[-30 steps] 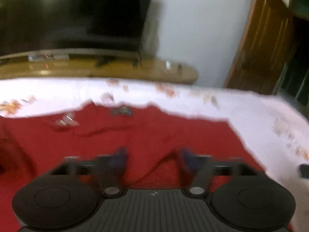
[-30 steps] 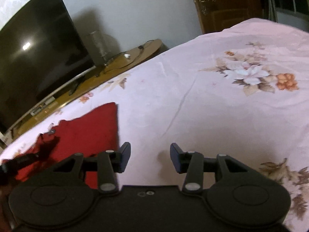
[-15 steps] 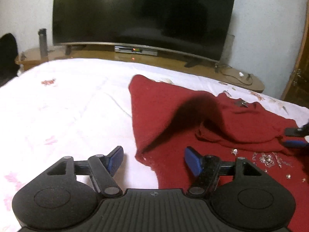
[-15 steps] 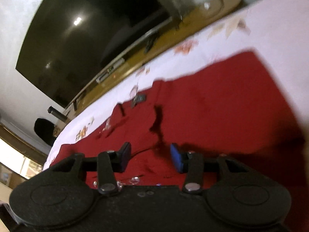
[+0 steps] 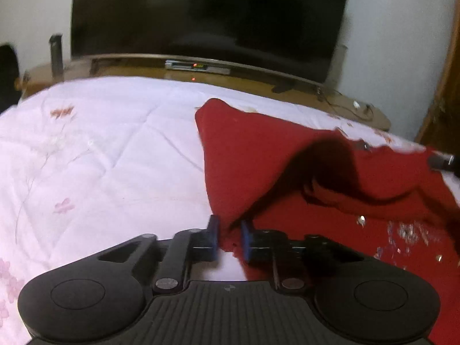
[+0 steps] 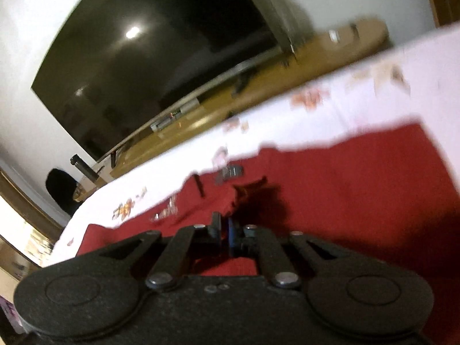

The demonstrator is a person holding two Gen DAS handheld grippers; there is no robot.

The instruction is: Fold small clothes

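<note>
A red knit garment (image 5: 258, 155) with silver sequins lies spread on the floral white bedspread (image 5: 100, 149). My left gripper (image 5: 228, 237) is shut on its near left corner, which lifts in a fold. In the right wrist view the garment (image 6: 345, 178) fills the middle. My right gripper (image 6: 225, 230) is shut on a raised bunch of the red fabric. The other gripper's tip (image 5: 442, 162) shows at the far right edge of the left wrist view.
A big dark TV (image 5: 207, 14) stands on a low wooden stand (image 5: 201, 74) beyond the bed's far edge. A wooden door (image 5: 448, 86) is at the right. A dark bottle (image 5: 56, 54) stands on the stand's left end.
Both grippers were open half a second ago and have closed on the red garment. The left one moved forward onto the corner; the right one pinched a fold.
</note>
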